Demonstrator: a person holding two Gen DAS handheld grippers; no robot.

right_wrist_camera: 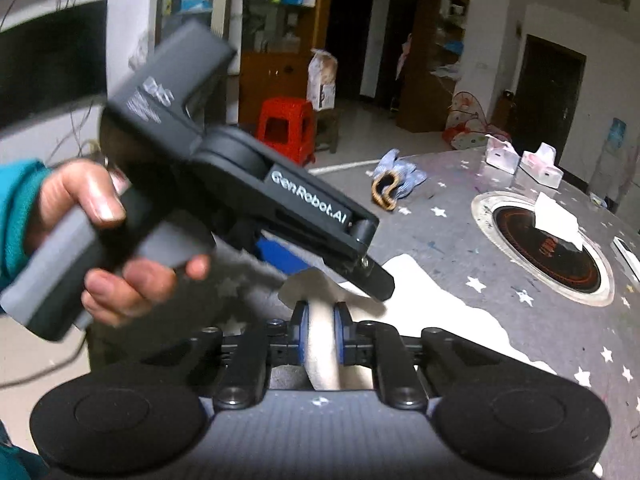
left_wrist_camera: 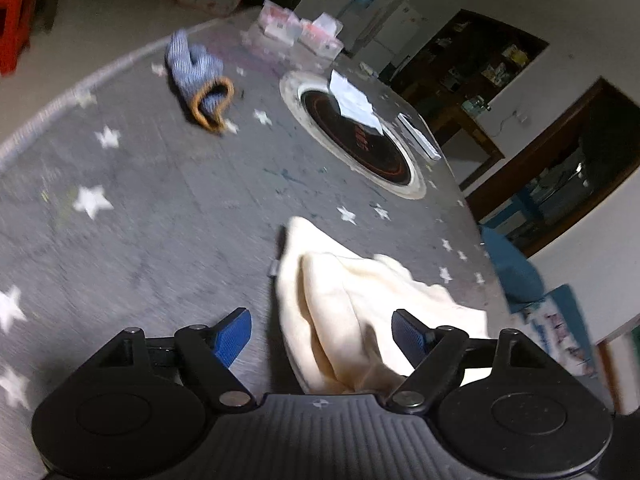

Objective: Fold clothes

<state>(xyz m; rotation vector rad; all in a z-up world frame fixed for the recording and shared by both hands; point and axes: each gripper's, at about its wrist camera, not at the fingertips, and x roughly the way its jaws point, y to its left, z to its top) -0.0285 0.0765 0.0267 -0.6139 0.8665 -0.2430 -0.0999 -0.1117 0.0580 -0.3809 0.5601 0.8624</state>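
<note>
A cream cloth (left_wrist_camera: 340, 312) lies bunched on the grey star-patterned table (left_wrist_camera: 160, 208), reaching between my left gripper's blue pads. My left gripper (left_wrist_camera: 322, 330) is open, its jaws wide apart above the cloth. In the right wrist view my right gripper (right_wrist_camera: 320, 328) is shut on a fold of the same cream cloth (right_wrist_camera: 440, 312), which spreads to the right over the table. The left gripper's black body (right_wrist_camera: 240, 200), held in a hand, hangs just above and ahead of the right one.
A blue striped garment (left_wrist_camera: 200, 80) with an orange cuff lies at the far side, also in the right wrist view (right_wrist_camera: 394, 180). An inset round cooktop (left_wrist_camera: 356, 136) carries white paper. Tissue boxes (left_wrist_camera: 300, 28) stand at the far edge. A red stool (right_wrist_camera: 286, 126) stands on the floor.
</note>
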